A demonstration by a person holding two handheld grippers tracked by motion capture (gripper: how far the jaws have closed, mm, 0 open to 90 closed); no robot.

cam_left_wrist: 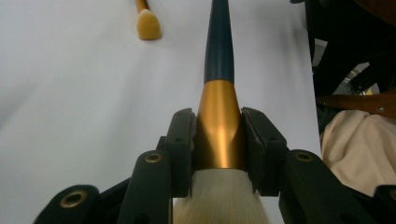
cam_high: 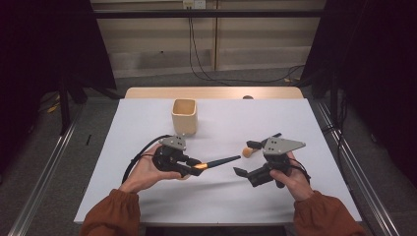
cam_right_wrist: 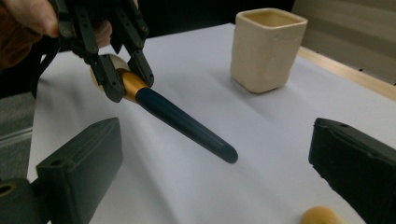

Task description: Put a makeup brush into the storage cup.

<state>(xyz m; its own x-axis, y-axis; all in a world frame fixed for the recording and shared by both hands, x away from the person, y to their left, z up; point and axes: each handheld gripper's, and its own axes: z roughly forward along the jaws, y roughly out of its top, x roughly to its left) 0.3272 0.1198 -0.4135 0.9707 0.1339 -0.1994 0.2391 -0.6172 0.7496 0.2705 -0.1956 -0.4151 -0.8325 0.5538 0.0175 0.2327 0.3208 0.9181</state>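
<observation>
My left gripper (cam_high: pixel 193 167) is shut on the gold ferrule of a makeup brush (cam_high: pixel 221 161). The brush's dark blue handle points right, just above the white table (cam_high: pixel 147 196). In the left gripper view the pads (cam_left_wrist: pixel 182 144) press on both sides of the ferrule (cam_left_wrist: pixel 219 135), with pale bristles below. A second brush with a tan head (cam_high: pixel 247 152) lies on the table further right. My right gripper (cam_high: pixel 247 160) is open wide and faces left, its fingers (cam_right_wrist: pixel 79 163) on either side of the blue handle's tip (cam_right_wrist: pixel 224 151) and the tan head (cam_right_wrist: pixel 322 215).
A cream square cup (cam_high: pixel 184 117) stands upright on the table beyond the left gripper, also in the right gripper view as the cup (cam_right_wrist: pixel 268 49). A wooden edge (cam_high: pixel 211 92) runs along the table's far side. Cables trail on the floor behind.
</observation>
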